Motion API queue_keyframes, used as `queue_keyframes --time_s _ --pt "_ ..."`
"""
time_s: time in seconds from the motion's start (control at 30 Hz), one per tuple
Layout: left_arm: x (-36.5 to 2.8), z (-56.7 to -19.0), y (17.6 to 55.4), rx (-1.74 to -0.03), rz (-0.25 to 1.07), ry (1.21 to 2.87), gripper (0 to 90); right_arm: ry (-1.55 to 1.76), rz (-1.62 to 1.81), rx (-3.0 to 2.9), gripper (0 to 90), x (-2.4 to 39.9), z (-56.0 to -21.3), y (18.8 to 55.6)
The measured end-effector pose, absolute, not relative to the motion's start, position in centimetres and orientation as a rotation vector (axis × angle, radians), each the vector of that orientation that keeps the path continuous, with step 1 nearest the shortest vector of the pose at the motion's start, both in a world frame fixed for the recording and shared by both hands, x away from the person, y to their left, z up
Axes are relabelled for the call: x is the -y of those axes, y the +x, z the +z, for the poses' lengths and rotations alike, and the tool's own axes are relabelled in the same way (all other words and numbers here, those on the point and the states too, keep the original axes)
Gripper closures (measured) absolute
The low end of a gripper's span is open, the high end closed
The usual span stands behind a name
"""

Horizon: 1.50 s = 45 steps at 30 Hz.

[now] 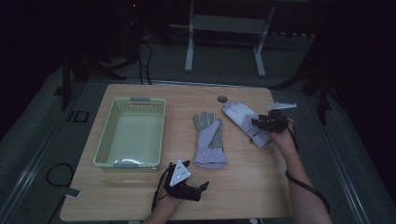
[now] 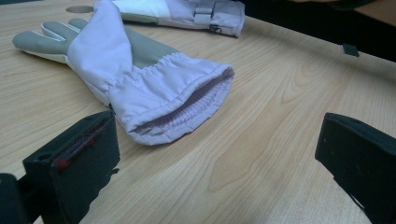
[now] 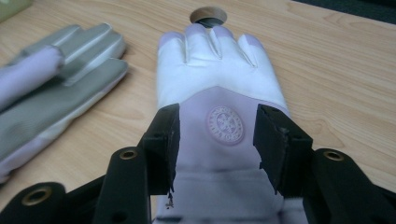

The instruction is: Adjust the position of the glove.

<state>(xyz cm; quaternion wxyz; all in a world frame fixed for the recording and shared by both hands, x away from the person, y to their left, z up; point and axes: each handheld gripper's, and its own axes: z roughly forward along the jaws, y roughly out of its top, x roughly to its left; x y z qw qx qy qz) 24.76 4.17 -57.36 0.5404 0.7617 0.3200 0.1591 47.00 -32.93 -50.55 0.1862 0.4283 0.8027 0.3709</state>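
Observation:
Two lilac gloves lie on the wooden table (image 1: 243,177). The middle glove (image 1: 210,140) (image 2: 140,79) (image 3: 46,93) shows its grey palm, its cuff toward me. The right glove (image 1: 238,114) (image 2: 187,11) (image 3: 215,70) lies back up, with white fingers and a round emblem. My left gripper (image 1: 196,173) (image 2: 219,140) is open just above the table, a short way in front of the middle glove's cuff, holding nothing. My right gripper (image 1: 256,123) (image 3: 217,140) is open, low over the right glove's wrist, one jaw on each side of the emblem.
A pale green plastic basket (image 1: 103,133) (image 3: 11,5) stands on the table's left part. A round cable hole (image 1: 222,99) (image 3: 208,16) (image 2: 79,8) sits at the far edge, just beyond the right glove's fingertips. A white desk frame (image 1: 189,46) stands behind the table.

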Motion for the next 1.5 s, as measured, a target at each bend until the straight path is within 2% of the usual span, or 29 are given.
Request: queue_keyframes --time_s 0.3,0.43,0.57,0.77,0.83,0.87,1.23,1.5 --pt "-4.2 -57.4 24.8 -0.762 0.378 1.811 0.0 1.205 0.924 -2.357 51.7 32.4 -53.9 48.9" --pt "-4.2 -57.4 24.8 -0.764 0.378 1.809 0.0 1.200 0.945 -2.360 54.8 32.5 -54.3 49.0" --pt "-4.1 -57.4 24.7 -0.763 0.380 1.810 0.0 1.219 0.981 -2.359 66.0 32.7 -54.4 48.9" --pt "-4.2 -57.4 24.8 -0.767 0.378 1.810 0.0 1.312 1.000 -2.348 77.6 32.6 -54.1 48.8" --pt "-4.2 -57.4 24.8 -0.767 0.378 1.810 0.0 1.331 0.997 -2.330 87.1 32.6 -53.4 48.6" --pt "-4.2 -57.4 24.8 -0.767 0.378 1.810 0.0 1.350 0.995 -2.312 87.7 32.6 -52.9 48.5" --pt "-4.1 -57.4 24.8 -0.766 0.380 1.810 0.0 1.379 1.013 -2.222 88.6 33.3 -48.8 45.9" --pt "-4.1 -57.4 24.7 -0.761 0.385 1.814 0.0 1.447 0.948 -2.054 88.7 34.2 -44.7 41.7"
